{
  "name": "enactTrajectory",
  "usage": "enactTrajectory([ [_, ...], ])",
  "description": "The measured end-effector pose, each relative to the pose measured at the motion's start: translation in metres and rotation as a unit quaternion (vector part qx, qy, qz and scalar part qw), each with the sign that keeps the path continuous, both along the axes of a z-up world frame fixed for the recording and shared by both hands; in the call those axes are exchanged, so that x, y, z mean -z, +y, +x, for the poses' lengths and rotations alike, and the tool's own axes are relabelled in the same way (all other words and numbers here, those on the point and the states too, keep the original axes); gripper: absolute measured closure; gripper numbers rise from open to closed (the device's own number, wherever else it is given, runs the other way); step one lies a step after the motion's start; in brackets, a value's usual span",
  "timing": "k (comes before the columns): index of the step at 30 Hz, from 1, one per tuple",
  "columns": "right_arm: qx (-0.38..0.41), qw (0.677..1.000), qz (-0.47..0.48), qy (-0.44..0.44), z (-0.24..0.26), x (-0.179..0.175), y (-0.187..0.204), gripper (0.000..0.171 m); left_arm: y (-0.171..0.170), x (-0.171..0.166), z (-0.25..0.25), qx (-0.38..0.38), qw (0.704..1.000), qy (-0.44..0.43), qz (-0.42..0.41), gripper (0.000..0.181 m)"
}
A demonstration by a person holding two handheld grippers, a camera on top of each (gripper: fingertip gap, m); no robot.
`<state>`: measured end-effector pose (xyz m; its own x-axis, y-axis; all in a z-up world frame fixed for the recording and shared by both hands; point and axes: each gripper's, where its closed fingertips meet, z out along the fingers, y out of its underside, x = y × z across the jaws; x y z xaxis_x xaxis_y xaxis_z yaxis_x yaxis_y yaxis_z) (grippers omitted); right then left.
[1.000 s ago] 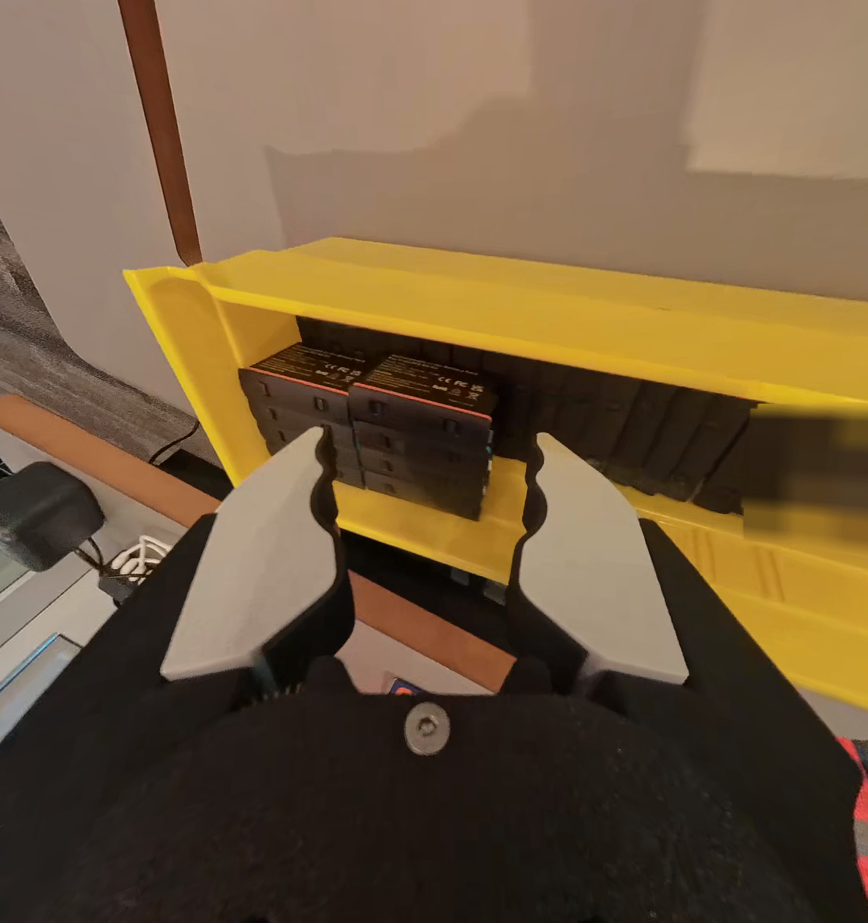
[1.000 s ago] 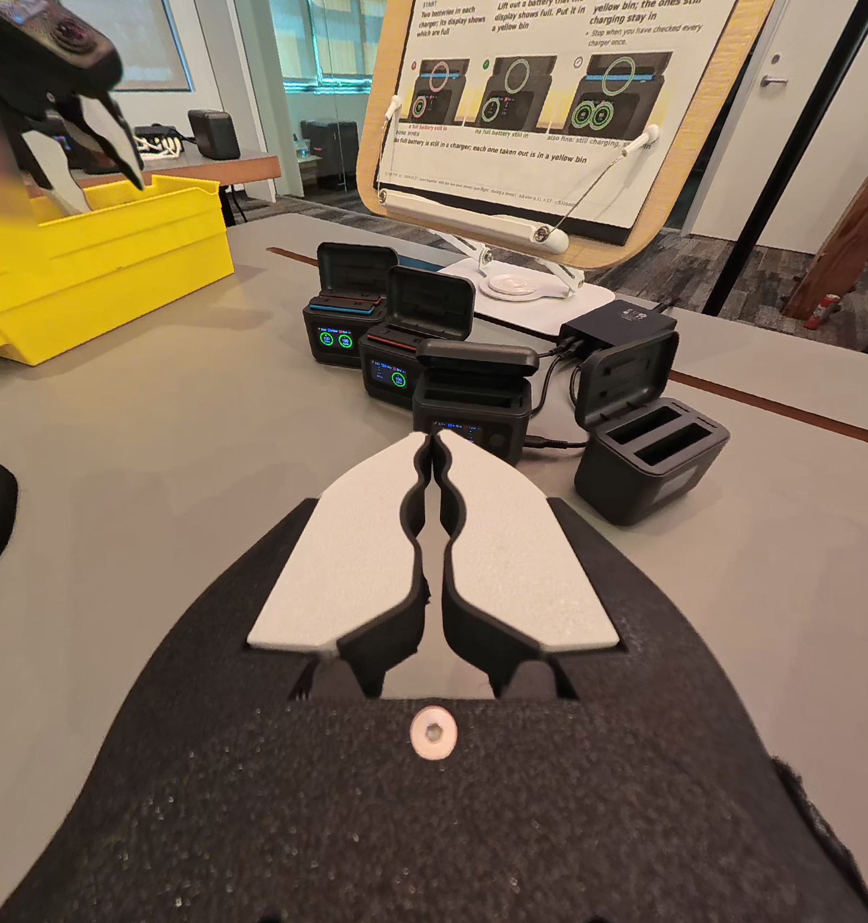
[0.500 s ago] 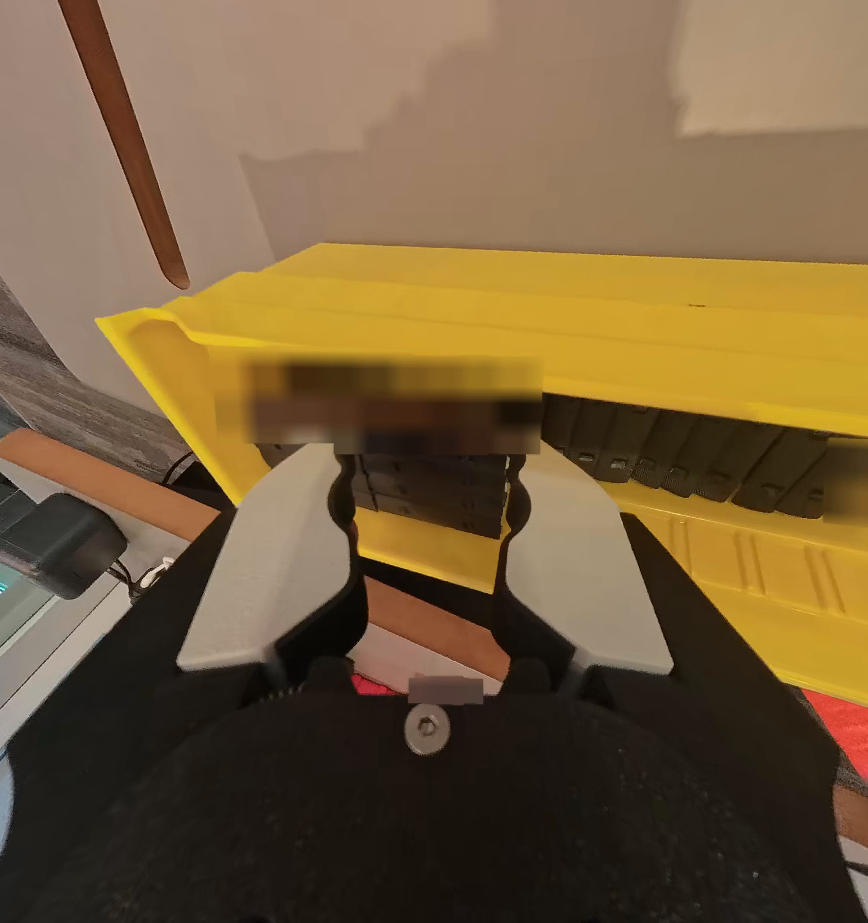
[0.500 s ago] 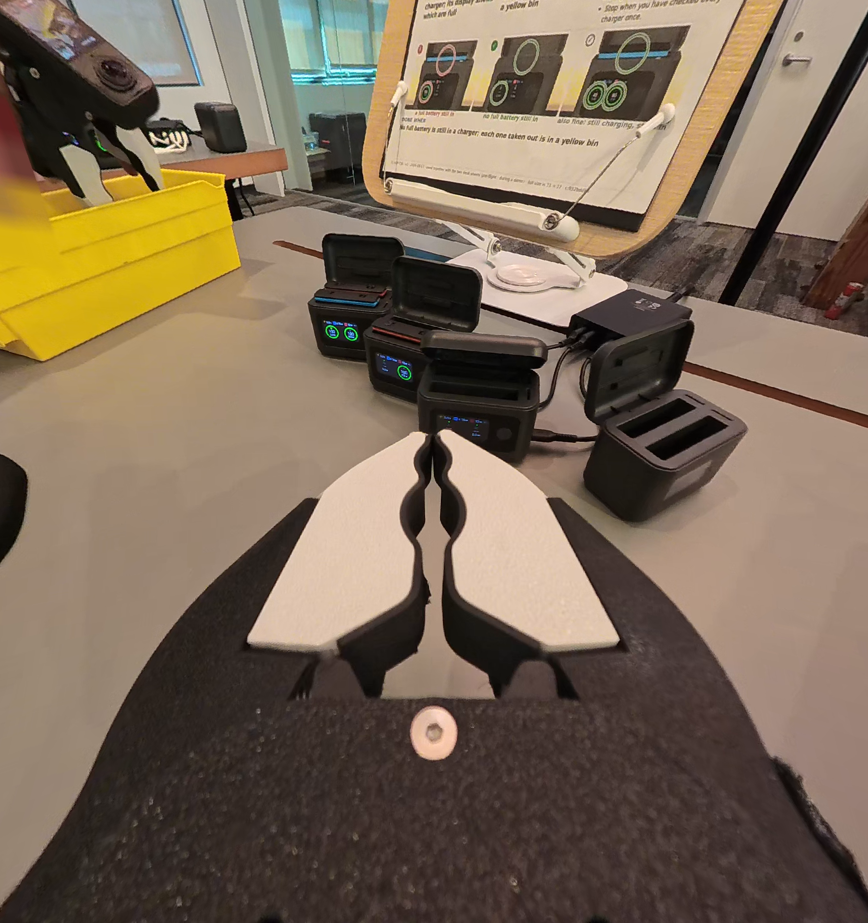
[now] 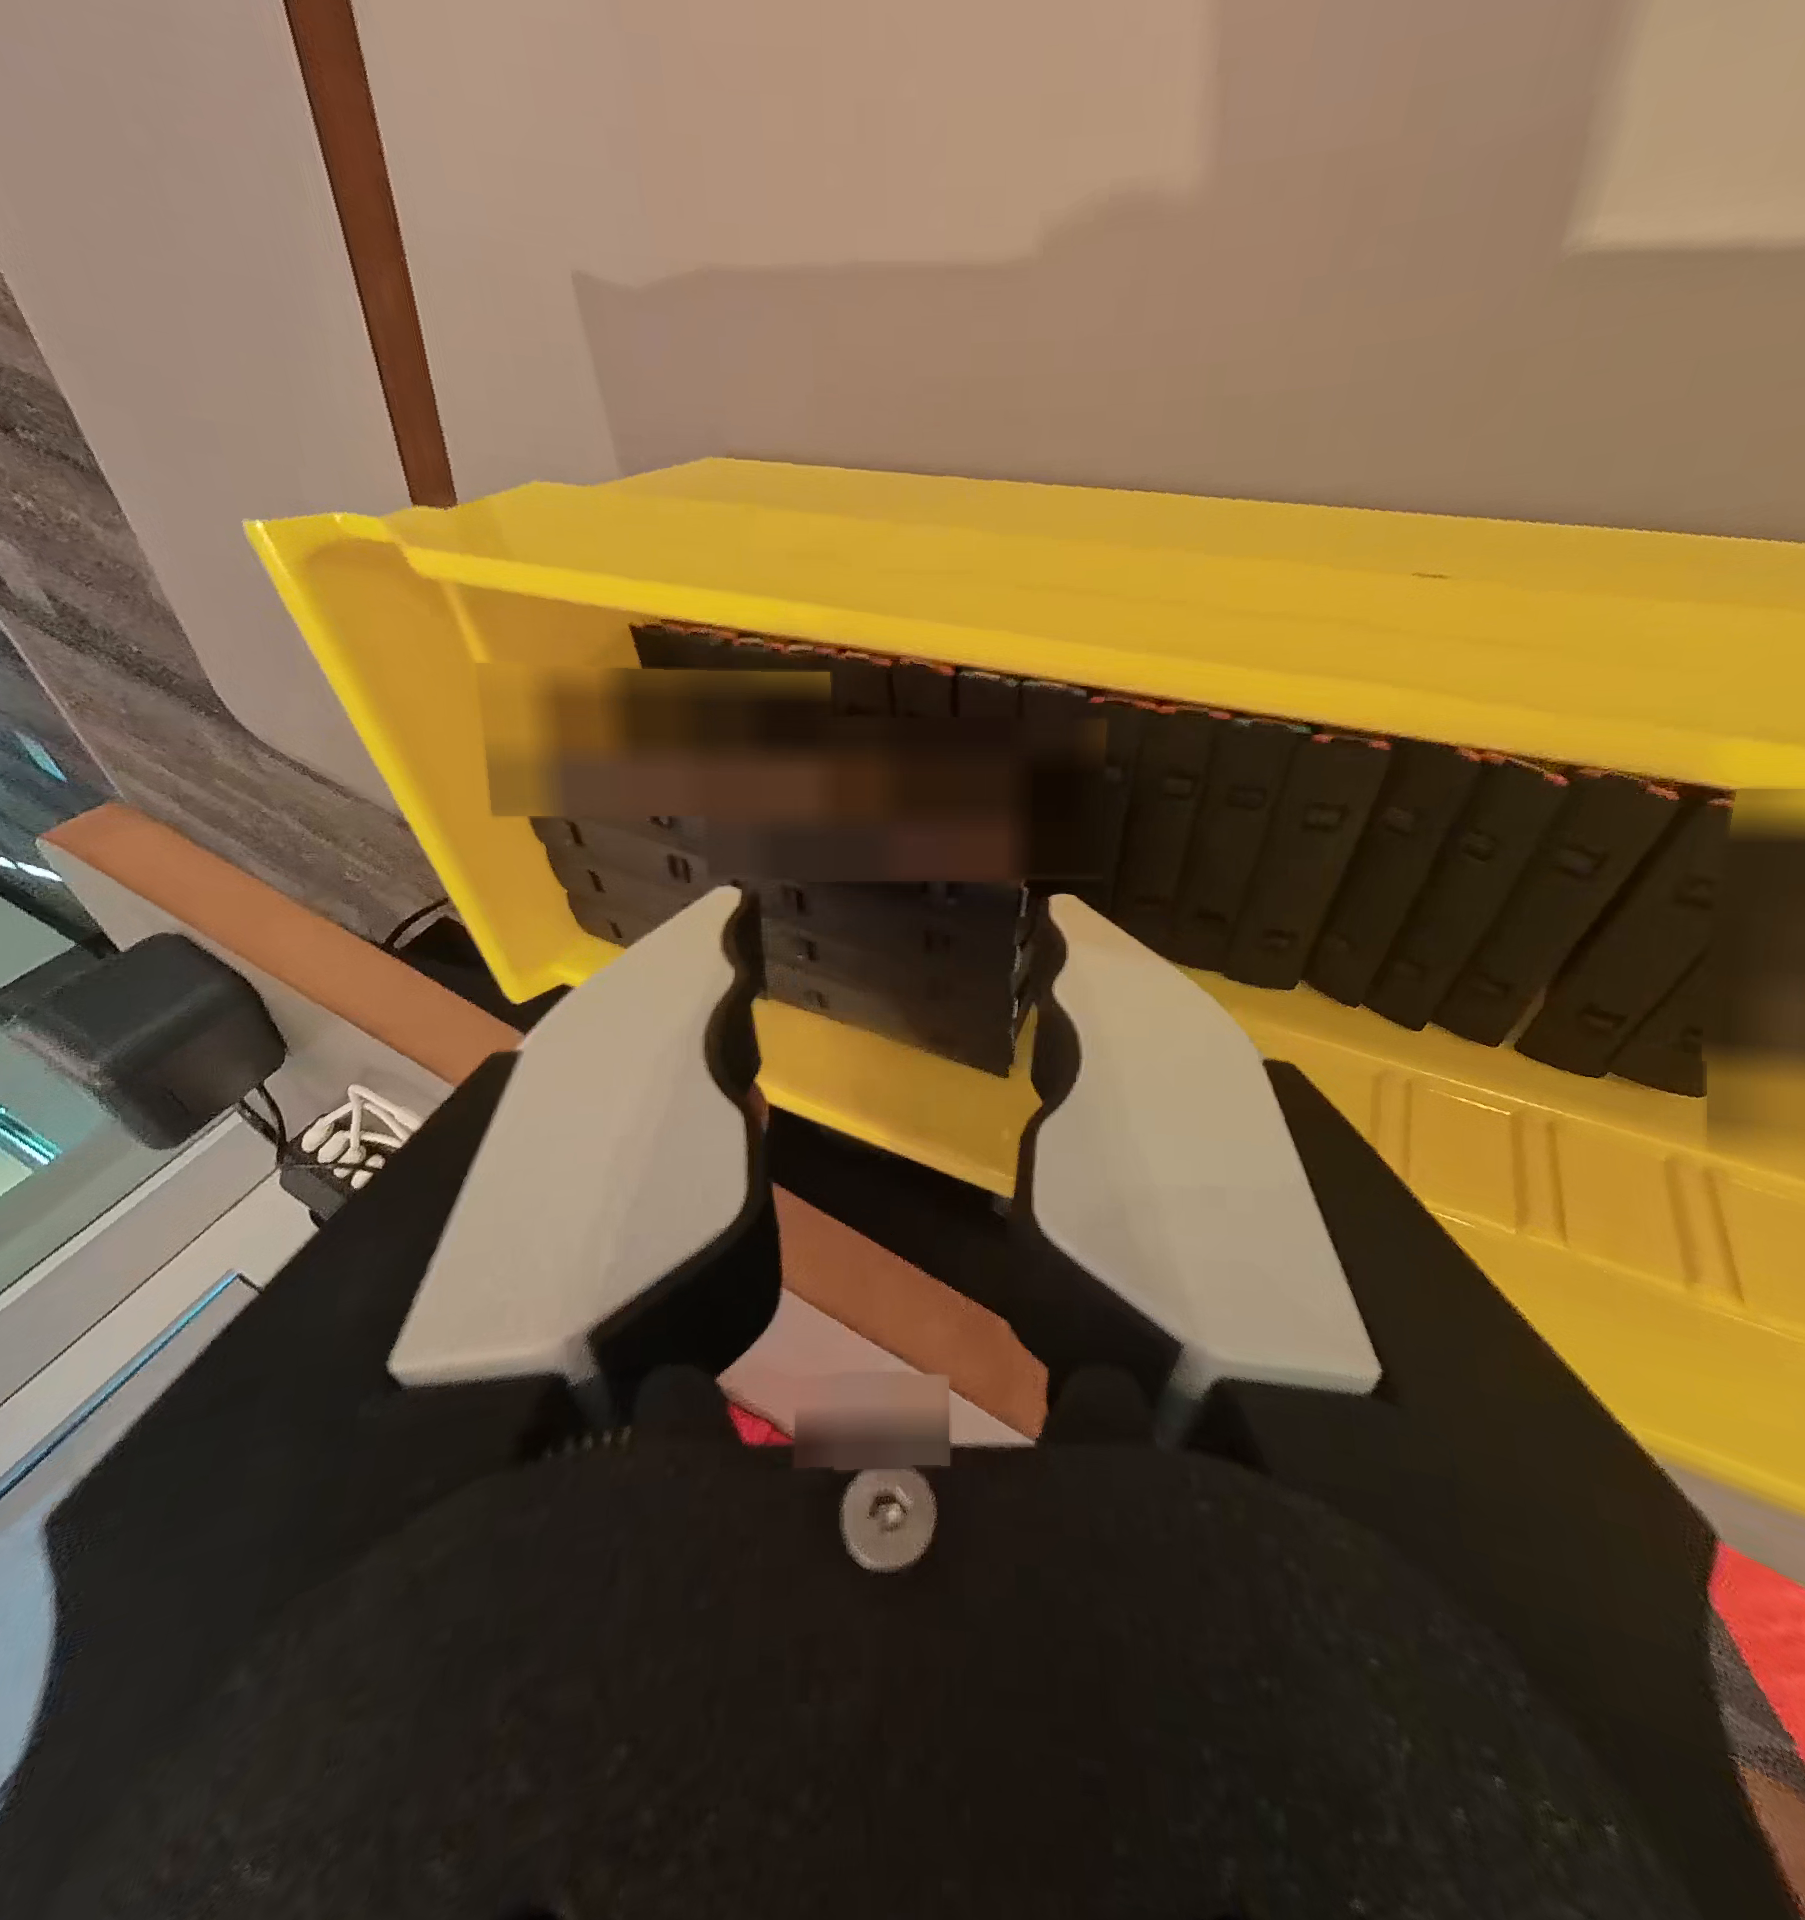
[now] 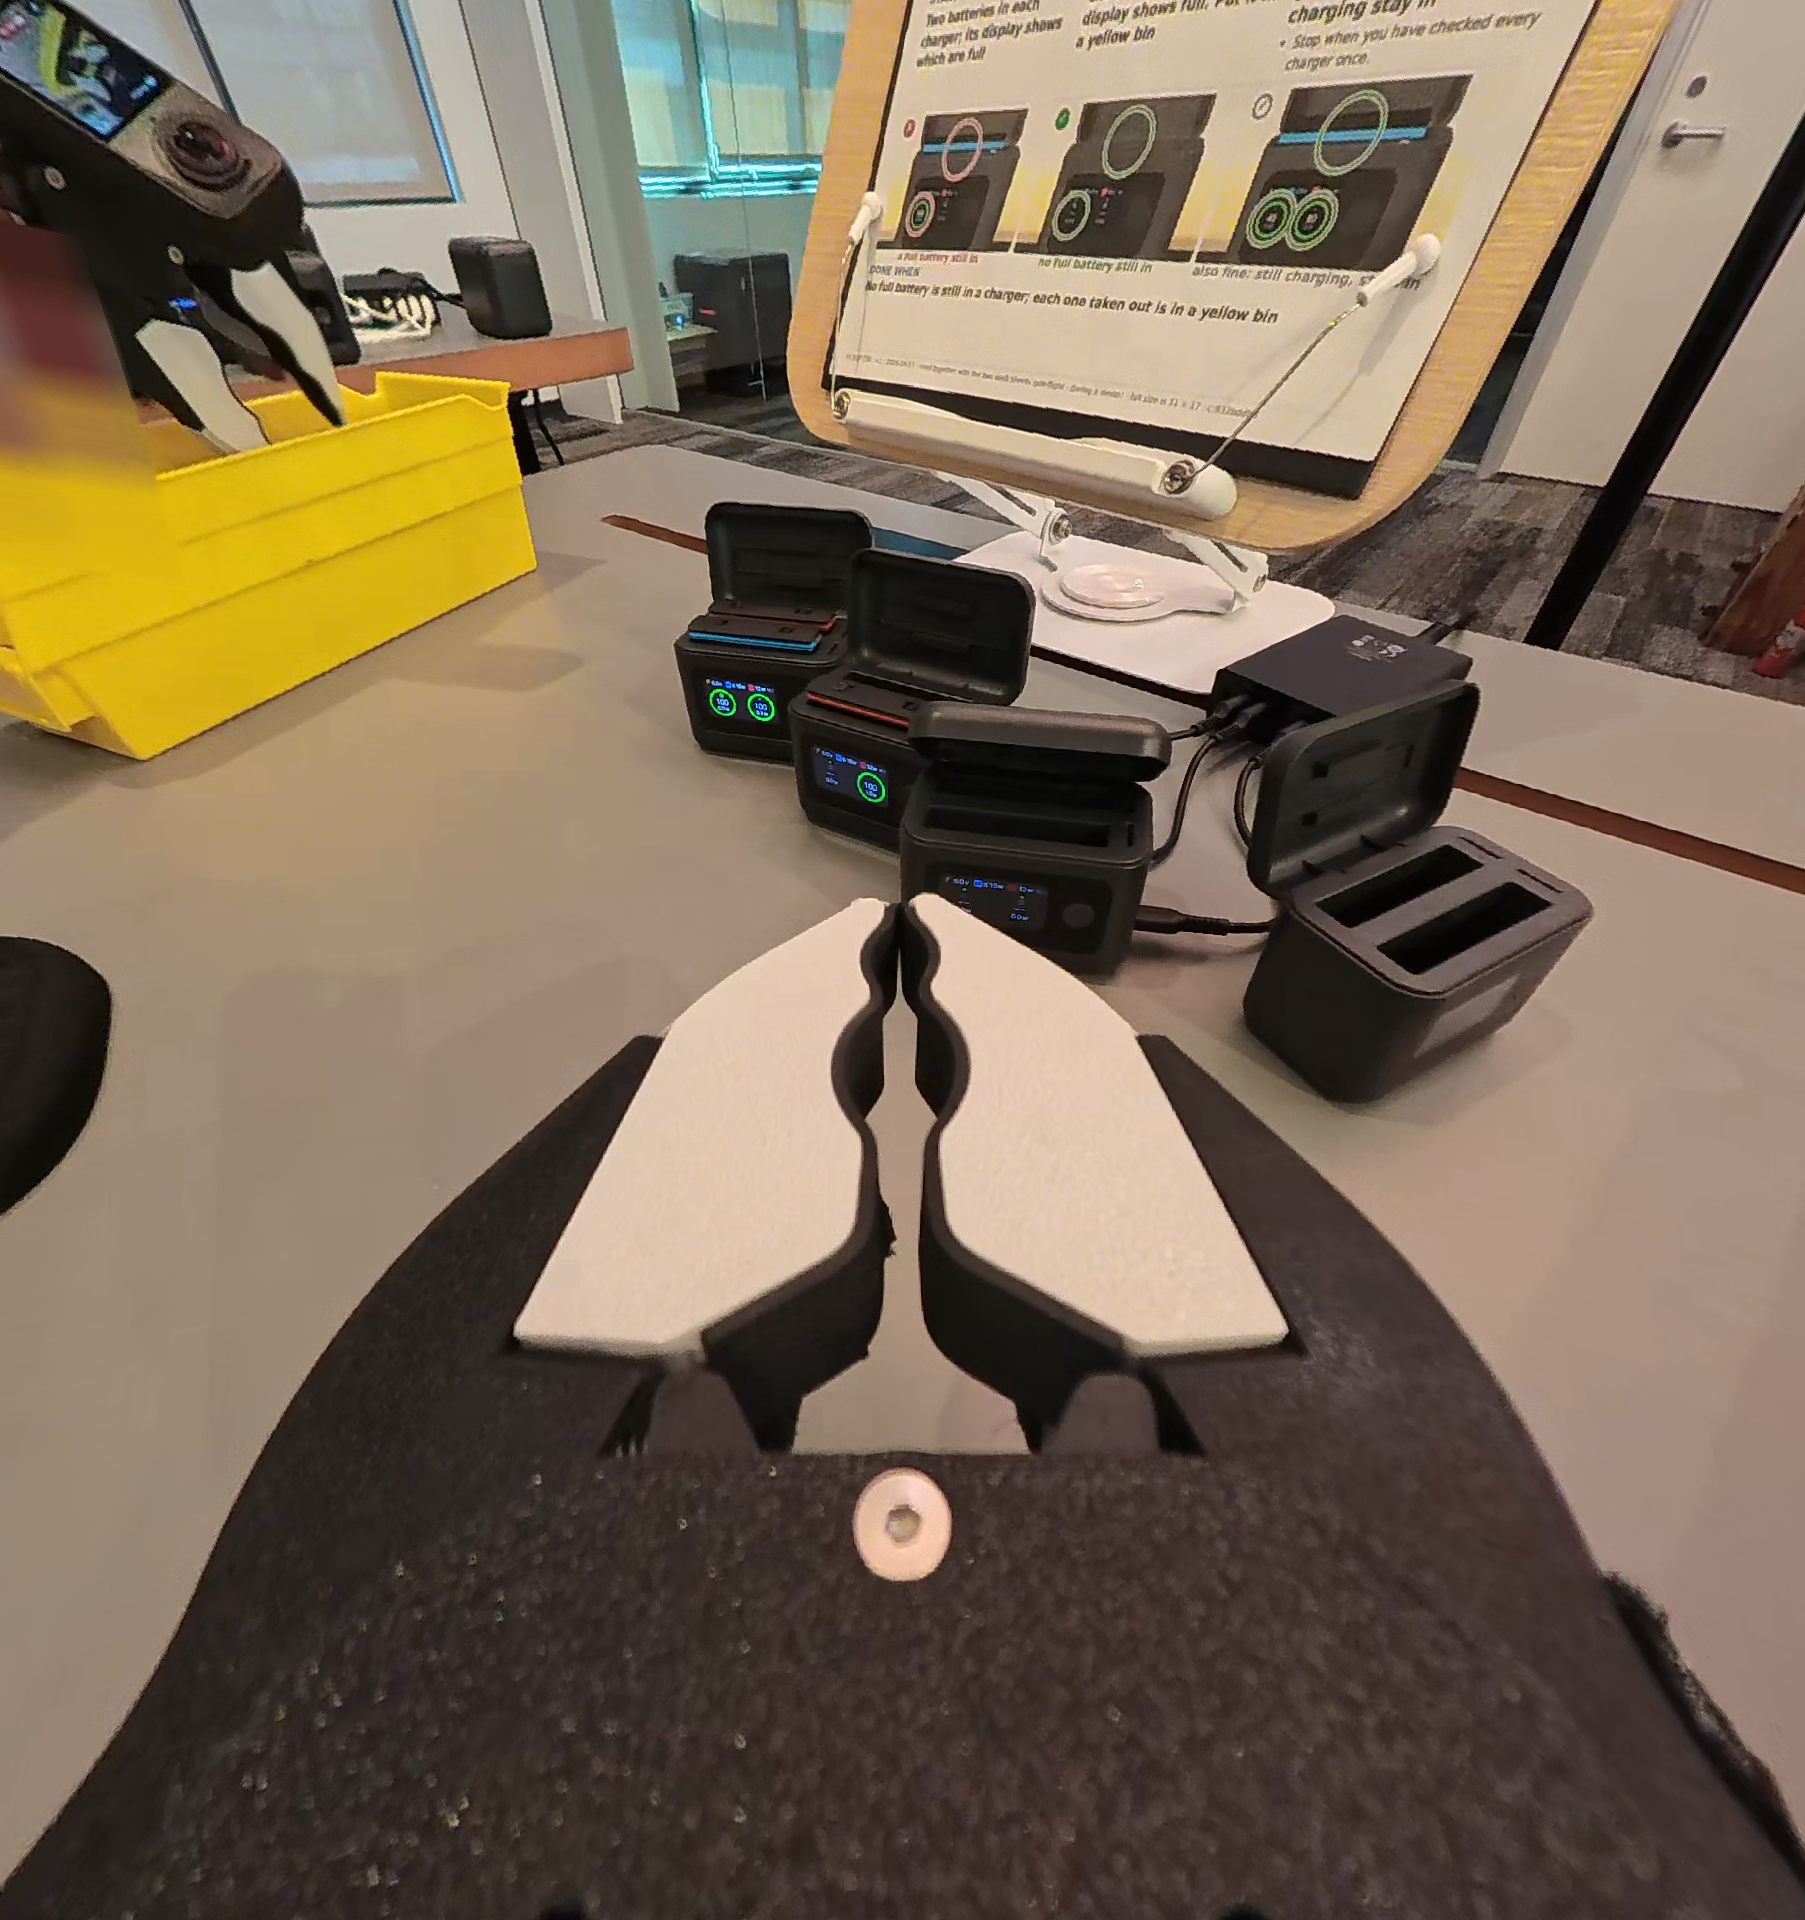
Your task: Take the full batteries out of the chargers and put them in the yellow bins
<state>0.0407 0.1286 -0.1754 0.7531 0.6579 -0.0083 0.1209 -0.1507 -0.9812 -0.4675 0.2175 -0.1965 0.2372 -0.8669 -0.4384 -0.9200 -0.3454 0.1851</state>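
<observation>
The yellow bin (image 5: 981,561) holds a row of upright black batteries (image 5: 1397,883) and a flat stack of batteries (image 5: 887,977) at its left end. My left gripper (image 5: 893,909) is open and empty just above that stack; it also shows in the right wrist view (image 6: 290,426), over the bin (image 6: 254,582). My right gripper (image 6: 898,909) is shut and empty, low over the table, pointing at four black chargers. The far-left charger (image 6: 763,665) holds blue-edged batteries and shows two green rings. The second charger (image 6: 877,748) shows one green ring. The third charger (image 6: 1028,862) and fourth charger (image 6: 1397,977) show empty slots.
An instruction board on a white stand (image 6: 1137,208) rises behind the chargers. A black power hub (image 6: 1334,665) with cables sits beside it. A black round pad (image 6: 4,1070) lies at the table's left edge. A black adapter (image 5: 150,1029) sits on a side table behind the bin. The grippers' ends are close to 50 cm from one another. Between my left fingertips and the black adapter (image 5: 150,1029) there is roughly 30 cm.
My left gripper has shifted over the bin's left end and stayed open. My right gripper stayed shut and crept slightly toward the chargers.
</observation>
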Motion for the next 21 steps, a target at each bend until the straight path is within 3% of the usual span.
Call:
enactTrajectory([
  [10,-0.002,1.000,-0.006,0.001,0.000,0.002,0.001,0.171,0.004,0.007,0.003,-0.012,1.000,0.000,-0.021,0.110],
  [21,-0.004,1.000,-0.012,0.005,0.000,0.003,0.001,0.171,0.010,0.012,0.000,-0.004,1.000,0.003,0.008,0.117],
])
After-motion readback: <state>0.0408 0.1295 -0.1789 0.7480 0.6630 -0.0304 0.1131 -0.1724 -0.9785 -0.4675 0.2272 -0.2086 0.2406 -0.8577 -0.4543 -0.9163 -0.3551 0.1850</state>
